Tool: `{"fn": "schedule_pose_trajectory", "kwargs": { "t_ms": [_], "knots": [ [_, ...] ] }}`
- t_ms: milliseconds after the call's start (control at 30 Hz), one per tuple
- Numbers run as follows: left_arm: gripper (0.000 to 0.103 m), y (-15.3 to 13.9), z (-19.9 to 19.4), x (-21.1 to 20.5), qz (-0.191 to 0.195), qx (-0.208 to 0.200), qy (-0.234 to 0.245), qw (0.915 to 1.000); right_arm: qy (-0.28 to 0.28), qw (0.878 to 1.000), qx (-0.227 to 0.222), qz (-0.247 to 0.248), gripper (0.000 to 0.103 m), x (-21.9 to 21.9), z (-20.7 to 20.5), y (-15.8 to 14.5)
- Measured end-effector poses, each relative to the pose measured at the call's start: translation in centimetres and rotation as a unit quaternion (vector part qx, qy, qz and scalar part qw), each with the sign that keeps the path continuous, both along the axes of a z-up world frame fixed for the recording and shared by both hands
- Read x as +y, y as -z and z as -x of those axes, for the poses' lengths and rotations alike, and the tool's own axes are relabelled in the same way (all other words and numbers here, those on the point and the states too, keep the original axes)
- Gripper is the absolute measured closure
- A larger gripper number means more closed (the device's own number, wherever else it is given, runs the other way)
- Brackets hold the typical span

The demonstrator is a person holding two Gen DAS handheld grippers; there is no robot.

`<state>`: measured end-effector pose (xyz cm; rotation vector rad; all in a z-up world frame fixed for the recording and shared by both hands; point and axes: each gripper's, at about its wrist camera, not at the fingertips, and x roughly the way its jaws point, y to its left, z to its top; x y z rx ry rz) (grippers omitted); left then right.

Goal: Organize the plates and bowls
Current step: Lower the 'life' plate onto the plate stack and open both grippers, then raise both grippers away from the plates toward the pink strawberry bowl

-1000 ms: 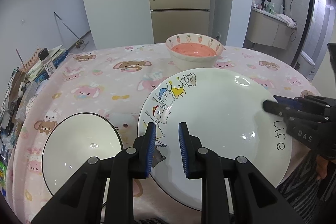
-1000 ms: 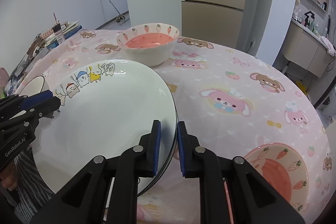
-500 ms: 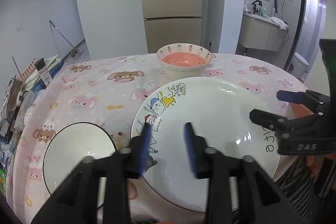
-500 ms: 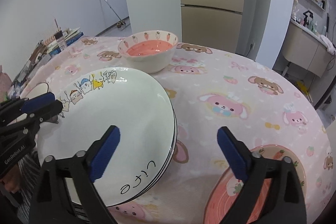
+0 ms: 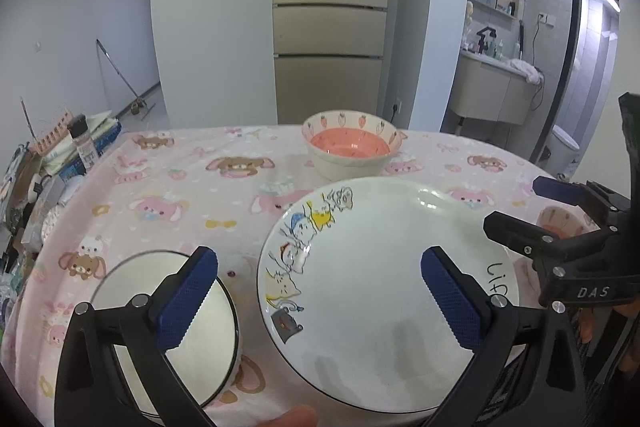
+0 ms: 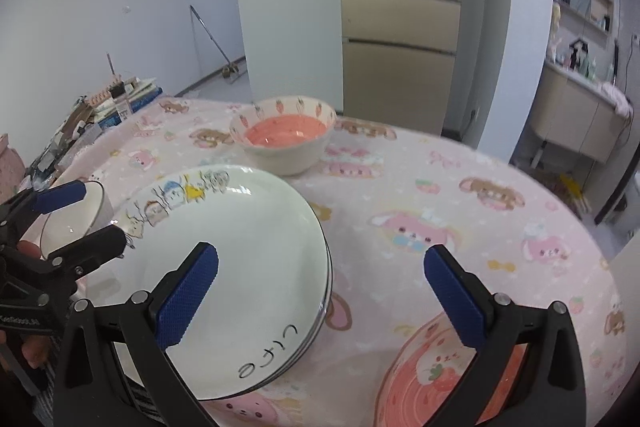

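Both your left gripper (image 5: 320,291) and right gripper (image 6: 320,287) are opening, jaws wide and empty, over the white cartoon-printed ceramic plate (image 6: 240,267) stacked near the table's edge; a careless sideways sweep could knock the black-rimmed white bowl (image 5: 200,323) beside it

The left gripper (image 5: 319,291) tilts downward, its jaws opening wide with nothing pressed between the blue pads. The right gripper (image 6: 321,289) tilts likewise, jaws opening, gripping nothing.
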<state>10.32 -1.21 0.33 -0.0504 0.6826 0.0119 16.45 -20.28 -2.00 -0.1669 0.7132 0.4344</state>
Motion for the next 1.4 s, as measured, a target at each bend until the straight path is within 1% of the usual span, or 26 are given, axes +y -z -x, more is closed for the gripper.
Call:
{"fn": "schedule_pose_trajectory", "kwargs": {
  "t_ms": [100, 167, 233, 333, 367, 400, 500, 533, 600, 667, 733, 800, 900, 1067, 1200, 1267, 1333, 1400],
  "knots": [
    [0.0, -1.0, 0.6, 0.1, 0.004, -0.018, -0.001, 0.9998, -0.004, 1.0, -0.022, -0.007, 0.0, 0.1, 0.7, -1.3],
    [0.0, -2.0, 1.0, 0.3, 0.02, -0.032, 0.007, 0.9993, -0.011, 0.999, -0.039, -0.02, 0.0, 0.0, 1.4, -2.5],
    [0.0, -3.2, 1.6, 0.7, 0.038, -0.053, 0.013, 0.9978, -0.018, 0.997, -0.054, -0.045, 0.0, -0.3, 2.0, -4.0],
    [0.0, -5.5, 2.6, 1.3, 0.055, -0.085, 0.018, 0.9947, -0.001, 0.994, -0.102, -0.041, 0.0, -0.4, 3.4, -6.8],
    [0.0, -6.6, 3.0, 1.4, 0.056, -0.095, 0.024, 0.9936, -0.002, 0.992, -0.118, -0.048, 0.0, -0.4, 4.0, -7.8],
    [0.0, -7.4, 3.3, 1.4, 0.053, -0.102, 0.027, 0.993, -0.004, 0.99, -0.126, -0.061, 0.0, -0.5, 4.4, -8.8],
    [0.0, -10.6, 4.4, 1.3, 0.027, -0.129, 0.04, 0.9905, -0.015, 0.985, -0.137, -0.1, 0.0, -0.5, 5.5, -11.7],
    [0.0, -11.9, 4.9, 1.3, 0.023, -0.139, 0.051, 0.9886, -0.017, 0.985, -0.137, -0.106, 0.0, -0.4, 5.7, -12.6],
    [0.0, -13.8, 5.4, 1.4, 0.024, -0.152, 0.069, 0.9856, -0.027, 0.985, -0.122, -0.121, 0.0, -0.1, 5.8, -14.3],
    [0.0, -15.9, 5.7, 1.6, 0.026, -0.161, 0.081, 0.9832, -0.03, 0.984, -0.128, -0.119, 0.0, 0.4, 6.2, -16.0],
    [0.0, -17.7, 5.7, 1.8, 0.027, -0.173, 0.084, 0.981, -0.031, 0.982, -0.146, -0.118, 0.0, 0.7, 6.7, -17.8],
    [0.0, -19.0, 5.8, 2.0, 0.026, -0.187, 0.082, 0.9786, -0.032, 0.978, -0.165, -0.127, 0.0, 0.7, 7.1, -19.7],
    [0.0, -21.0, 5.7, 2.5, 0.03, -0.213, 0.075, 0.9738, -0.023, 0.972, -0.194, -0.127, 0.0, 0.7, 7.8, -21.6],
    [0.0, -22.2, 4.3, 2.8, 0.03, -0.226, 0.068, 0.9713, -0.015, 0.969, -0.214, -0.12, 0.0, 1.0, 7.7, -22.9],
    [0.0, -23.0, 2.2, 2.5, 0.023, -0.233, 0.066, 0.9699, -0.013, 0.959, -0.24, -0.148, 0.0, 0.3, 7.2, -23.4],
    [0.0, -23.5, 1.0, 2.3, 0.017, -0.238, 0.064, 0.969, -0.005, 0.953, -0.258, -0.158, 0.0, 0.0, 6.3, -23.6],
    [0.0, -23.6, -0.1, 2.2, 0.018, -0.242, 0.061, 0.9681, 0.001, 0.951, -0.26, -0.166, 0.0, -0.1, 5.1, -23.6],
    [0.0, -23.3, -1.1, 2.3, 0.025, -0.242, 0.059, 0.968, 0.004, 0.953, -0.253, -0.168, 0.0, 0.0, 3.8, -23.1]
  ]
}}
